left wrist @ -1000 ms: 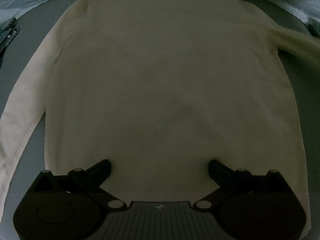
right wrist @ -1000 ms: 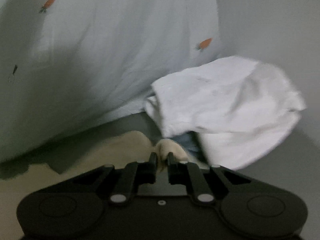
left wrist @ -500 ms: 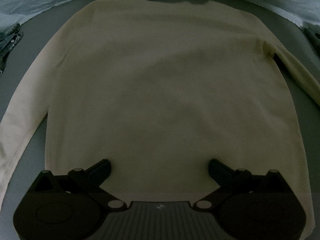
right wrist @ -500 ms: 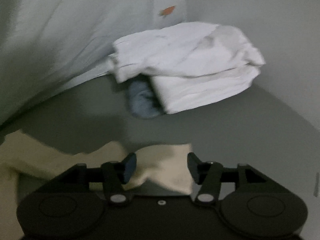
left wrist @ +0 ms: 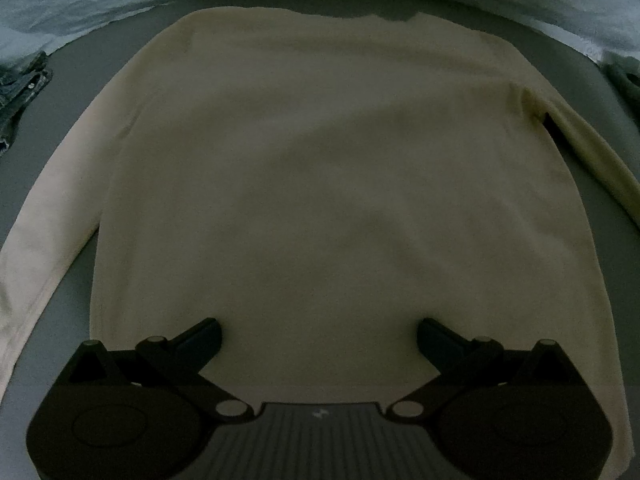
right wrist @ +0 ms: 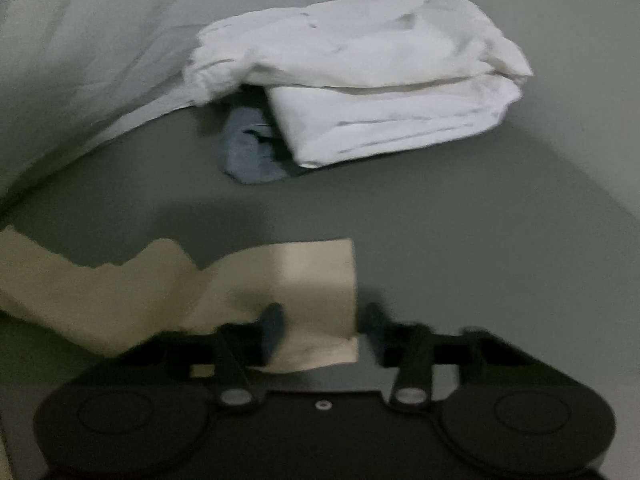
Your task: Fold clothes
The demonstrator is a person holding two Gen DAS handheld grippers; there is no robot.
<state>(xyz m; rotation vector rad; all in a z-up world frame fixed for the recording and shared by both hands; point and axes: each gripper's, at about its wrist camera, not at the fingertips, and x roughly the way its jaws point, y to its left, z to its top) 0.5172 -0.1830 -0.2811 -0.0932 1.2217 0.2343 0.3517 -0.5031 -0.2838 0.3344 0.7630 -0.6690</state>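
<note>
Clearly the cream sweater (left wrist: 320,184) lay flat ahead of the wide-open left gripper (left wrist: 318,330); its right sleeve cuff (right wrist: 316,280) sat, seemingly unpinched, between the right gripper's (right wrist: 320,324) closing jaws.

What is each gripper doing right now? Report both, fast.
Left gripper: open, holding nothing, above the cream sweater.
Right gripper: closing, fingers astride the sweater's sleeve cuff, not yet pressing it.

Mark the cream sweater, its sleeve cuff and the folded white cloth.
cream sweater (left wrist: 320,184), left wrist view, middle of the body panel.
sleeve cuff (right wrist: 320,272), right wrist view, flat end of the sleeve.
folded white cloth (right wrist: 384,120), right wrist view, lower folded layer.
</note>
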